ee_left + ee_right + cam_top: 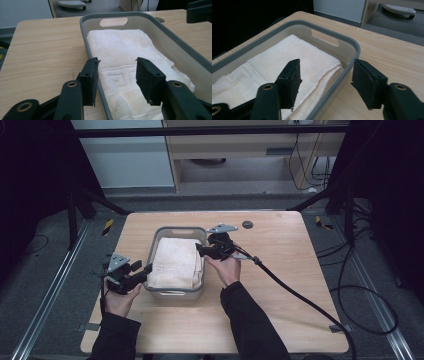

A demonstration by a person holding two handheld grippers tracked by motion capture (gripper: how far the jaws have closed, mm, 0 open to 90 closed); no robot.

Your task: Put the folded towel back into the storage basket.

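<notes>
A grey plastic bin (176, 231) stands in the middle of the wooden table and holds a folded white towel (175, 262). My left gripper (145, 271) is at the bin's left wall near its front corner, open, with one jaw on each side of the wall (100, 82). The towel (125, 57) lies past its jaws. My right gripper (200, 249) is at the bin's right wall, open, its jaws straddling the rim (347, 67) with the towel (287, 60) under the inner jaw. Nothing is gripped.
The wooden table (280, 270) has bare surface right of and in front of the bin. A small dark round disc (247, 224) sits near the far edge. A black cable (300, 295) trails from the right gripper across the table.
</notes>
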